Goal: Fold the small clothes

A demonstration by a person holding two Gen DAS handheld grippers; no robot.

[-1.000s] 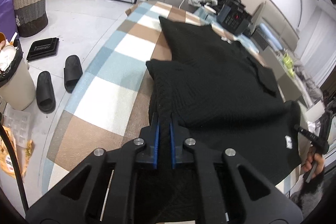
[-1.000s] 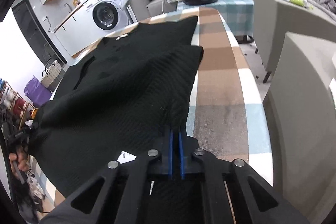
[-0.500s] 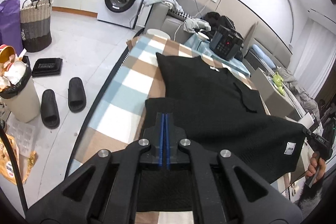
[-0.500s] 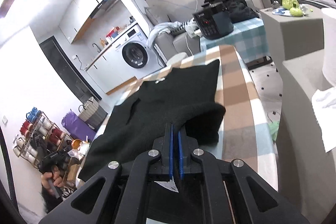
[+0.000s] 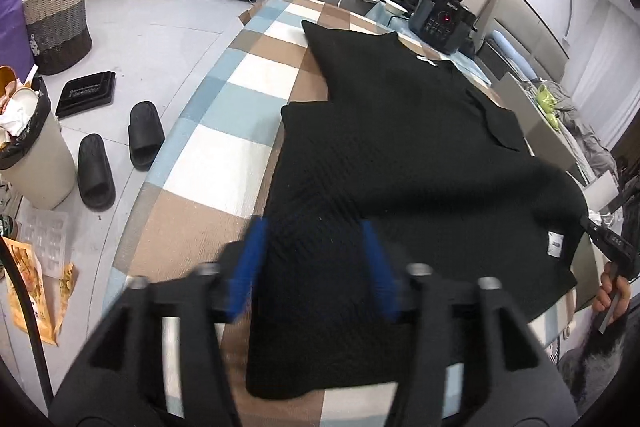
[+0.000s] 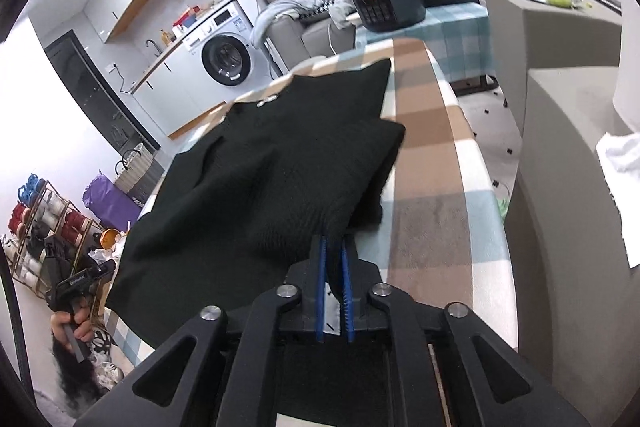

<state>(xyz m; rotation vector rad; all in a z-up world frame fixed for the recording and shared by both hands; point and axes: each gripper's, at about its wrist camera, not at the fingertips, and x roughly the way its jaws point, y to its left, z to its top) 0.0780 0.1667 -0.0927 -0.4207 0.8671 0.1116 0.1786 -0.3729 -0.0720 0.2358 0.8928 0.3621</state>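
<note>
A black knit top (image 5: 400,155) lies spread on the checked table (image 5: 224,155), its near part folded over itself. My left gripper (image 5: 314,239) is open, its blue pads either side of the near hem, just above the cloth. In the right wrist view the same top (image 6: 280,163) lies folded, and my right gripper (image 6: 334,247) has its blue pads nearly together with a bit of the black hem between them. The right gripper also shows at the left wrist view's right edge (image 5: 612,243).
Slippers (image 5: 116,151), a bin (image 5: 28,155) and a woven basket (image 5: 56,23) stand on the floor left of the table. A black appliance (image 5: 440,23) sits beyond the far end. A grey cabinet (image 6: 576,131) stands close on the right.
My left gripper has opened and let go of the hem, which now lies on the table. The right gripper has come lower, still on its edge of the top.
</note>
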